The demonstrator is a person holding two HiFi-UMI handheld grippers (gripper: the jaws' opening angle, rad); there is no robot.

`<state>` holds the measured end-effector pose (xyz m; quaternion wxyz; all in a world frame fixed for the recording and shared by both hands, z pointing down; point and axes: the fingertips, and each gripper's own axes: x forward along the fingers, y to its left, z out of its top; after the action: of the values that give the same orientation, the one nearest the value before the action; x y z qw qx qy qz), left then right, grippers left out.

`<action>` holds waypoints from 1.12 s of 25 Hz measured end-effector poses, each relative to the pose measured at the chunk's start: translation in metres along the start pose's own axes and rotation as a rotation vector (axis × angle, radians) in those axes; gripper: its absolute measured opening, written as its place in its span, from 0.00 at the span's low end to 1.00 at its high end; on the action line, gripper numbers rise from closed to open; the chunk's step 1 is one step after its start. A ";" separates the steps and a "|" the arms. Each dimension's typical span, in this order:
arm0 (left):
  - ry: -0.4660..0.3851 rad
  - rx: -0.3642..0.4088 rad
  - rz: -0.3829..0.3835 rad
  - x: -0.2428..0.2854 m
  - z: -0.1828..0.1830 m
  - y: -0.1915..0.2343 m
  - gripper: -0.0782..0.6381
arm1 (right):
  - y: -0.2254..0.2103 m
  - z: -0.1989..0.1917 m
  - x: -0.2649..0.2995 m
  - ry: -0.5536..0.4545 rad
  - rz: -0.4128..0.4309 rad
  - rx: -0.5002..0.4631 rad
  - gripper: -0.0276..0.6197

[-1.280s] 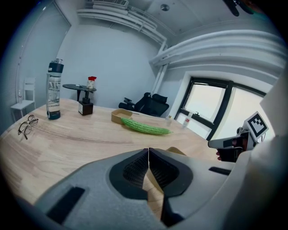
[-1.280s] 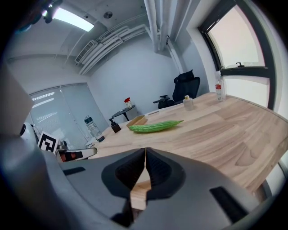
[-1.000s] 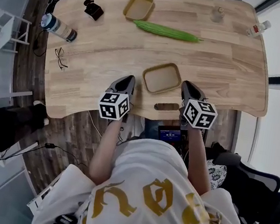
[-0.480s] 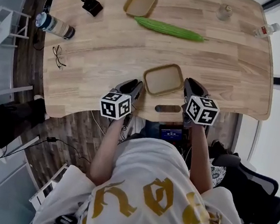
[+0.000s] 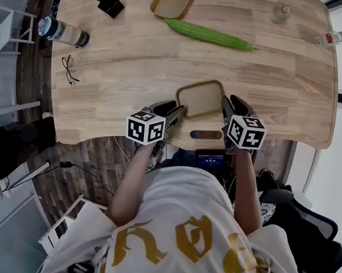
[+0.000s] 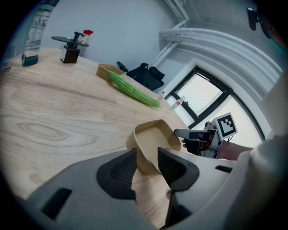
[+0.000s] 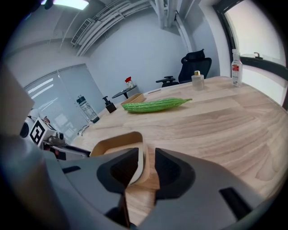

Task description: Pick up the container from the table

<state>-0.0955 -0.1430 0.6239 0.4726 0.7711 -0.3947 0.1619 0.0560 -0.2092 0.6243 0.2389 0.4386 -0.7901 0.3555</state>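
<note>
Now | left tongs [image 6: 147, 158]: just spread wider, straddling tan container [image 5: 199, 99] wall | right tongs [image 7: 146, 159]: spread, wall between, unclamped | container on desk [image 5: 124, 63]; clamp, lift pending.

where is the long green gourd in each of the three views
Head view: the green gourd lies across the far part of the table, top centre.
Left gripper view: the gourd is upper middle, slanting down to the right.
Right gripper view: the gourd is centre, almost level.
Shared landmark: the tan container sits nearer than it in every view.
</note>
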 end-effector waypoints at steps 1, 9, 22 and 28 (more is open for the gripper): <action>0.007 0.005 0.004 0.002 0.000 0.001 0.28 | 0.000 -0.001 0.001 0.009 0.001 -0.007 0.18; 0.033 -0.010 0.032 0.007 0.000 0.009 0.28 | 0.001 -0.004 0.010 0.034 0.013 -0.024 0.18; 0.037 -0.071 0.036 0.017 0.018 0.019 0.23 | 0.004 -0.009 0.022 0.076 0.006 -0.100 0.09; 0.047 -0.073 0.036 0.019 0.019 0.018 0.23 | 0.001 -0.008 0.022 0.086 -0.003 -0.093 0.09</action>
<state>-0.0991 -0.1726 0.6371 0.5065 0.7421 -0.4030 0.1742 0.0440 -0.2143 0.6443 0.2934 0.4123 -0.7941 0.3366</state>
